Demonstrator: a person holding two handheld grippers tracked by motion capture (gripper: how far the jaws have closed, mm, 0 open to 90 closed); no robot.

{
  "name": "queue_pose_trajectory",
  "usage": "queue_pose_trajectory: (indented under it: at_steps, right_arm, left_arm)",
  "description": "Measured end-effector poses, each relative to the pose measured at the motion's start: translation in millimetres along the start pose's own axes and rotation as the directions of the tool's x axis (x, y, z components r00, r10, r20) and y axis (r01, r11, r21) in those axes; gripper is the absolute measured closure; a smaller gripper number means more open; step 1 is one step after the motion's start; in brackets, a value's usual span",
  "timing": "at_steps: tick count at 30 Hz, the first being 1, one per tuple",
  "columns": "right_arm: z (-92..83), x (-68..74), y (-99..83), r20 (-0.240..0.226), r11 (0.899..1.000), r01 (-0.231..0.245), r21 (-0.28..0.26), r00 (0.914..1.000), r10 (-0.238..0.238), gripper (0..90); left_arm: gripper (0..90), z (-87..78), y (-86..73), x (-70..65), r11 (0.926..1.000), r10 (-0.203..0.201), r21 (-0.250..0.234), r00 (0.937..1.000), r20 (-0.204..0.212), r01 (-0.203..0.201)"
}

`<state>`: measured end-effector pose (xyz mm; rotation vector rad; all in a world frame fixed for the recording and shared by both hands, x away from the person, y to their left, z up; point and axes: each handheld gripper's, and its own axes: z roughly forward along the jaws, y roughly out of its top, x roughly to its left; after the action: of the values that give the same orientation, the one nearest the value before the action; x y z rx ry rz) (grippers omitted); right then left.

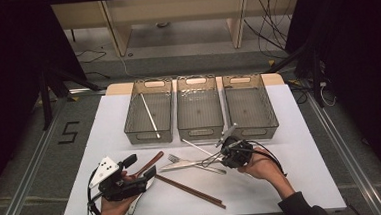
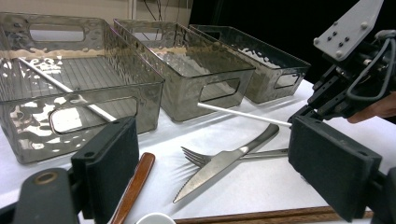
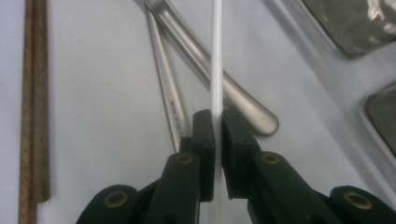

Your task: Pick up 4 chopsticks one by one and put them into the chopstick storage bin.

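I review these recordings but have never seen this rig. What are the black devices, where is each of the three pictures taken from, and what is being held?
A person holds a hand-operated two-jaw gripper in each hand. One picture looks down from above the table; the other two come from cameras riding on each gripper. The right gripper is shut on a thin white stick. The left gripper is open, holding nothing. On the white table lie a fork, a knife, brown chopsticks and a wooden-handled utensil. Behind stand three clear bins; the left one holds another white stick.
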<state>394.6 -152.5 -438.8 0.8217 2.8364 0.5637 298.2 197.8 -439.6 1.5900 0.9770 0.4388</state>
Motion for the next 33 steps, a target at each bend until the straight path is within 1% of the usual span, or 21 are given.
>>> queue_pose_trajectory:
  at_steps: [4,5,10,11,14,15,16,19,21,23,26,27,28,33]
  right_arm:
    - [-4.2,1.1,6.2,-0.010,0.999,-0.002,-0.032,0.9999,0.001,85.2]
    - [-4.8,0.9,8.0,-0.011,0.999,0.006,-0.045,0.9999,-0.007,85.2]
    - [-6.8,2.2,16.8,-0.010,0.998,0.014,-0.068,0.9998,-0.015,85.2]
    - [-7.2,2.6,17.9,-0.010,0.998,0.008,-0.067,0.9999,-0.009,85.2]
    - [-8.7,2.1,22.2,-0.020,0.995,0.001,-0.095,0.9998,-0.002,85.1]
    - [-9.5,2.8,23.6,-0.022,0.995,-0.010,-0.101,0.9997,0.008,85.1]
    - [-10.0,2.6,25.0,-0.019,0.995,-0.002,-0.104,0.9998,0.000,85.1]
    - [-11.1,2.5,29.3,-0.018,0.993,0.002,-0.122,0.9998,-0.004,85.1]
    - [-12.5,2.6,32.1,-0.018,0.992,-0.005,-0.128,0.9998,0.003,85.1]
    - [-13.3,1.8,35.4,-0.021,0.989,-0.004,-0.145,0.9998,0.001,85.1]
    - [-15.2,0.9,41.1,-0.035,0.986,-0.020,-0.165,0.9993,0.015,85.1]
    - [-16.0,0.9,43.2,-0.035,0.986,-0.027,-0.166,0.9991,0.022,85.1]
    - [-16.5,0.3,45.4,-0.037,0.985,-0.024,-0.174,0.9992,0.018,85.1]
    - [-18.4,-0.8,56.4,-0.041,0.979,-0.039,-0.198,0.9987,0.031,85.1]
  left_arm:
    - [16.0,0.0,0.0,0.0,1.0000,0.000,0.000,1.0000,0.000,0.000]
    - [16.0,0.0,0.0,0.0,1.0000,0.001,0.000,1.0000,0.000,-0.001]
    - [16.0,-0.2,0.0,0.2,1.0000,0.000,0.000,1.0000,0.001,0.000]
    - [16.0,-0.3,0.0,0.2,1.0000,0.000,0.000,1.0000,0.001,0.000]
    - [16.0,-0.2,0.0,0.1,1.0000,0.000,-0.001,1.0000,0.000,0.000]
    - [16.0,-0.1,0.1,0.1,1.0000,0.000,-0.001,1.0000,0.000,0.000]
    - [16.0,0.0,0.1,0.0,1.0000,0.000,-0.001,1.0000,0.000,0.000]
    - [16.0,0.4,0.0,0.0,1.0000,0.000,-0.001,1.0000,0.001,0.000]
    - [16.0,0.4,-0.1,-0.1,1.0000,-0.002,-0.001,1.0000,0.000,0.002]
    - [16.0,0.2,0.0,0.1,1.0000,-0.003,0.000,1.0000,0.000,0.003]
    - [16.0,0.3,0.0,0.1,1.0000,-0.003,-0.001,1.0000,0.000,0.003]
    - [16.0,0.2,0.0,0.1,1.0000,-0.003,-0.001,1.0000,0.000,0.003]
    - [16.0,0.1,0.0,0.2,1.0000,-0.002,-0.001,1.0000,0.001,0.002]
    - [16.0,-0.3,0.1,0.6,1.0000,-0.005,-0.002,1.0000,0.000,0.005]
